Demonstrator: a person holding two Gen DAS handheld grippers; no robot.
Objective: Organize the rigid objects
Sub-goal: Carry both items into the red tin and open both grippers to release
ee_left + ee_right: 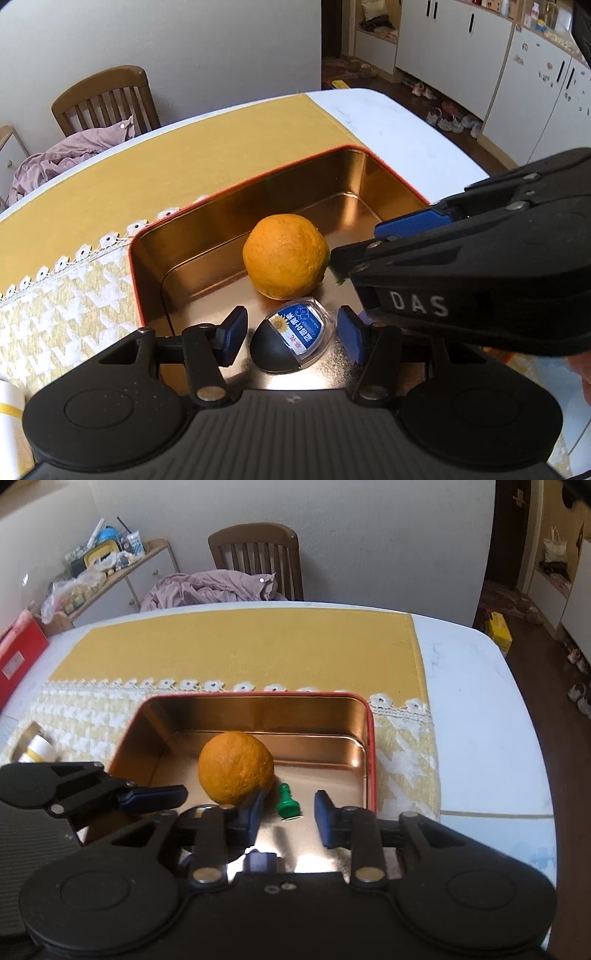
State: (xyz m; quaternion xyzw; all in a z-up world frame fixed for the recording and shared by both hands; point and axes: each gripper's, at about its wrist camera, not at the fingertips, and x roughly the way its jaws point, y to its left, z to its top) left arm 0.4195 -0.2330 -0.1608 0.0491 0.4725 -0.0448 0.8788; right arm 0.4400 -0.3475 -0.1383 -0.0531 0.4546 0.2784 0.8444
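1. One tin (pixel 371 753) with a red rim and gold inside sat open on the yellow cloth (pixel 236 646) covering the table (pixel 480 709).
2. Three things lay in it: an orange (pixel 285 256) near the middle, a small domed capsule (pixel 291 338) (black on one half, clear with a blue and white label on the other), and a green chess pawn (pixel 287 803) lying tipped on the tin's floor just beside the orange.
3. The left tongs (pixel 291 334) were spread wide inside the tin, one blue pad (pixel 233 341) on each side of the capsule, with a gap on both sides, so they gripped nothing.
4. The right tongs (pixel 290 818) also hung released over the tin, the pawn lying between their pads (pixel 325 821) without touching either; the left pad stood right against the orange.
5. In the left wrist view the right tool crossed in from the right, hiding most of the pawn.
6. A white roll with a gold band (pixel 35 749) lay on the cloth, outside the tin.
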